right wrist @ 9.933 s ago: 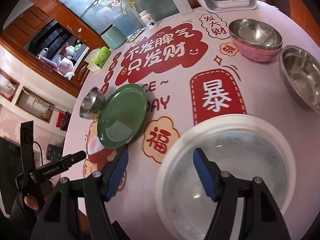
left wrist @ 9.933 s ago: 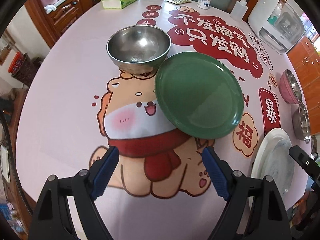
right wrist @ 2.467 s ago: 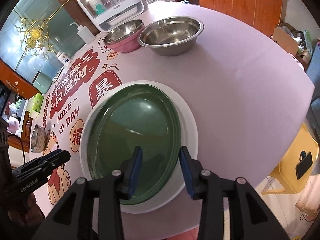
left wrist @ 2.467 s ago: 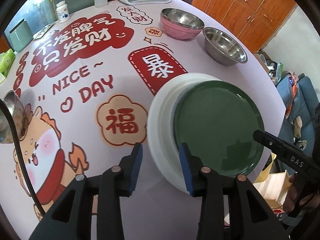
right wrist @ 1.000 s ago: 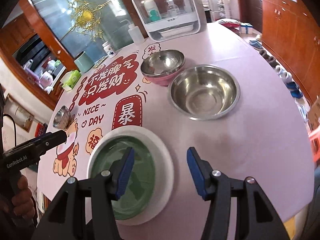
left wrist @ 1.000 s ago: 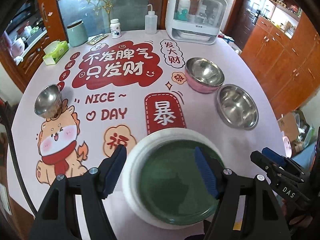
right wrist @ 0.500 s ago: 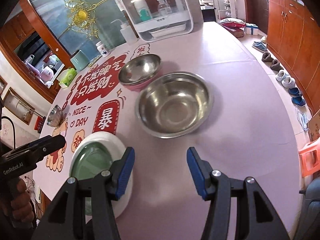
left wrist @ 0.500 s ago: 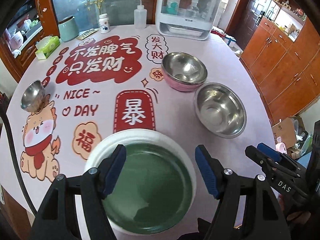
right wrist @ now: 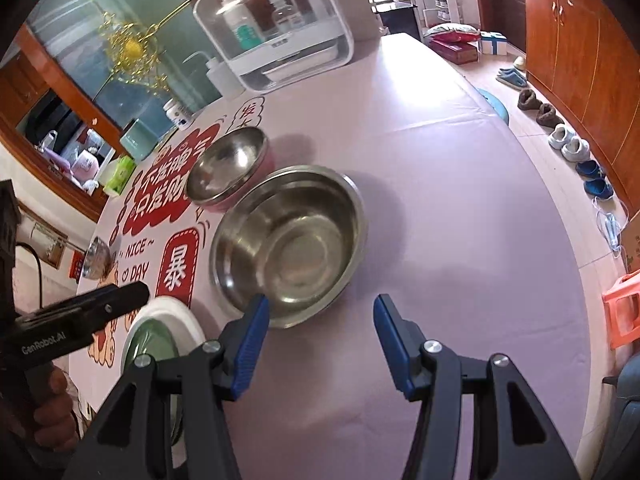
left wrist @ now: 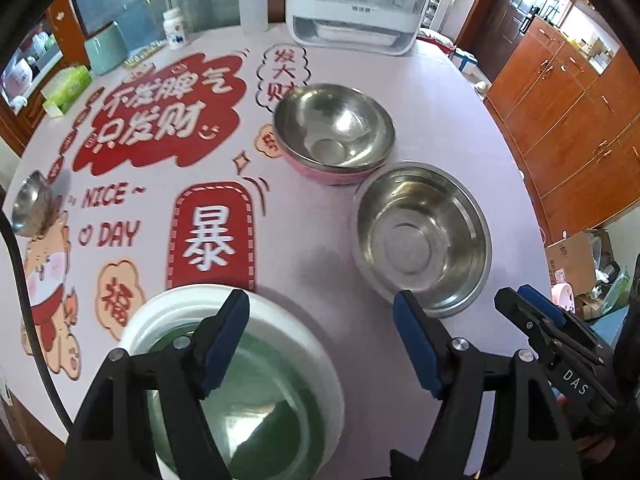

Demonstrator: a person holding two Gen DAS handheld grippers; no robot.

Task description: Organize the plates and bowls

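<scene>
Bowls sat apart on our worktop (left wrist: 328,248): a wide steel bowl (left wrist: 422,236) just beside a steel bowl nested in a pink one (left wrist: 334,132). Our green plate (left wrist: 248,400) lay on the white plate (left wrist: 280,320). We held the left tongs (left wrist: 320,344) and right tongs (right wrist: 318,344) spread, empty.

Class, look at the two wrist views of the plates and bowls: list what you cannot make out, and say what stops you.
- Green plate: left wrist view, near side covered by the left gripper.
- Small steel bowl: left wrist view, cut by the fisheye edge.
- Pink bowl: right wrist view, the steel bowl nested in it hides its inside.
- White plate: right wrist view, mostly behind the right gripper.
</scene>
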